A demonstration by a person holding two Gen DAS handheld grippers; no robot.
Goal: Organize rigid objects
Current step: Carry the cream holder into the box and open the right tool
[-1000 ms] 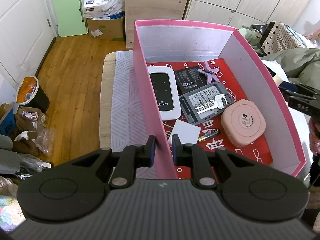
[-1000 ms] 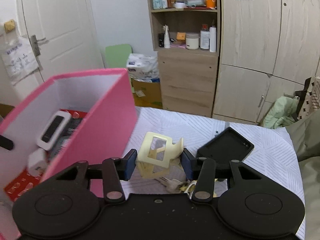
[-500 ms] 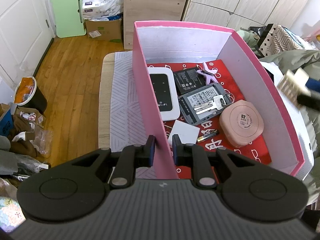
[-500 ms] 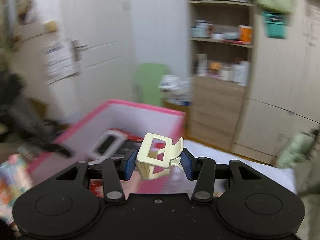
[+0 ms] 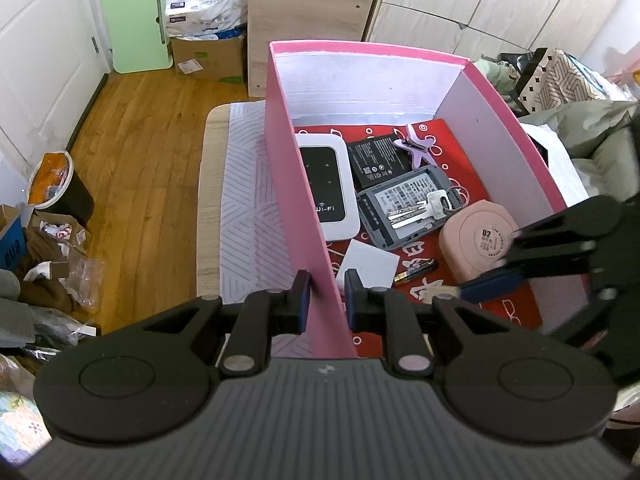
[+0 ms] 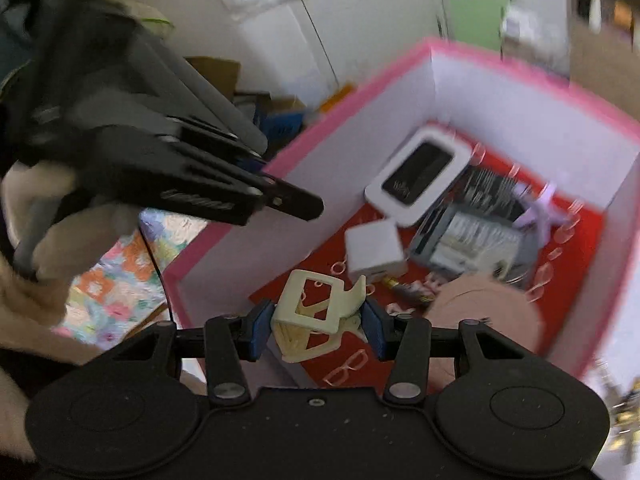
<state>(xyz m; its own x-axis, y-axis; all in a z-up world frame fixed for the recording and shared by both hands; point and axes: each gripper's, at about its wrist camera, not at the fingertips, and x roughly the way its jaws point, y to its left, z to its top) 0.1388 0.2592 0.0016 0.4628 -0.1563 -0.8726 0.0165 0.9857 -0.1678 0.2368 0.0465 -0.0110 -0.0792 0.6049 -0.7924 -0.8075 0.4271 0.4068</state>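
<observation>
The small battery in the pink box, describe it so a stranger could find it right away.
Look inside the pink box, on its red lining. Near the front, between the white square block and the round pink case, lies the battery: the only thin black-and-gold cylinder there.

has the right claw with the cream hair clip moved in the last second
Yes. The right claw, shut on the hair clip, swung from over the table beside the pink box to above the box's red floor.
</observation>
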